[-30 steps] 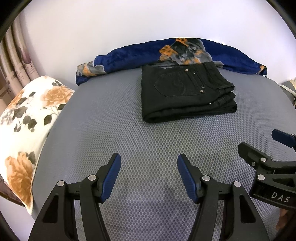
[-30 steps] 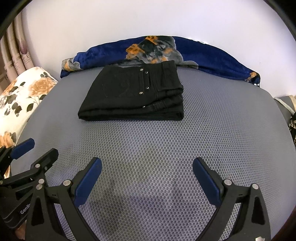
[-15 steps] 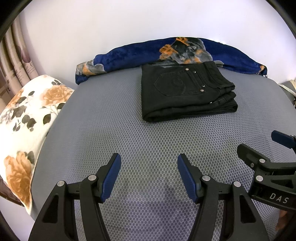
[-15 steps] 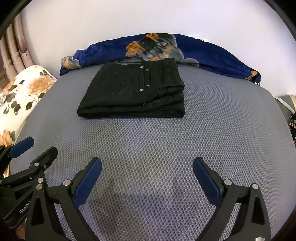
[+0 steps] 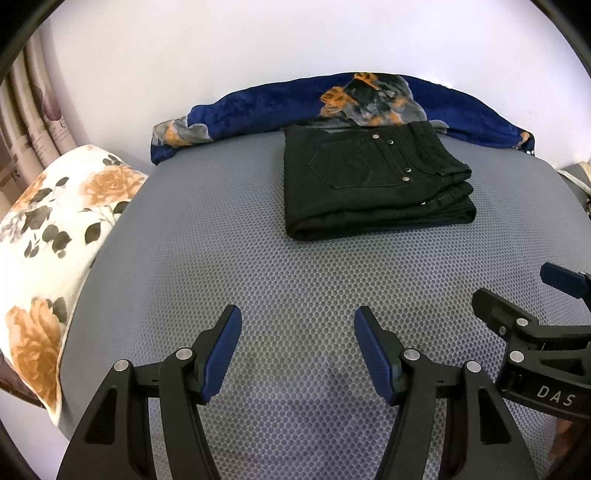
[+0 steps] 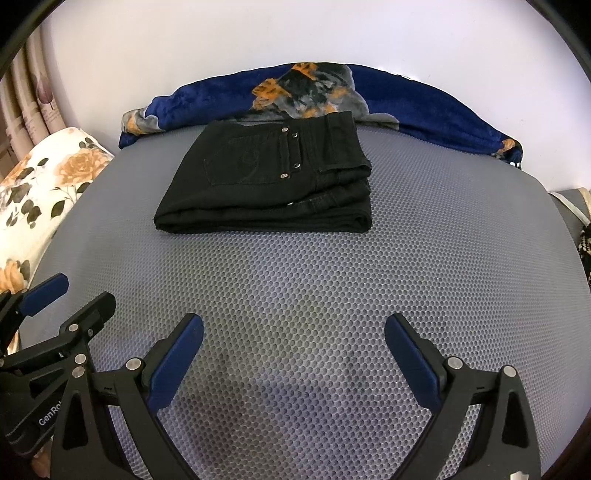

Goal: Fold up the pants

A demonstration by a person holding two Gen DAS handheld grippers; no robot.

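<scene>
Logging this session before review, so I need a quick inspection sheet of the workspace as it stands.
Surface: grey mesh mattress, bare in front.
Job's things: black pants folded into a compact stack near the far edge.
Clutter: blue floral blanket bunched behind the pants; floral pillow at left.
Grippers: left hand-held gripper open, empty; right hand-held gripper open, empty.
Cables: nothing seen.
Surroundings: white wall; curtain far left.

A home bedroom: a grey mesh mattress (image 5: pixel 221 229) against a white wall, with a floral pillow (image 5: pixel 48 236), blue blanket (image 5: pixel 258 107) and curtains (image 5: pixel 26 110).
</scene>
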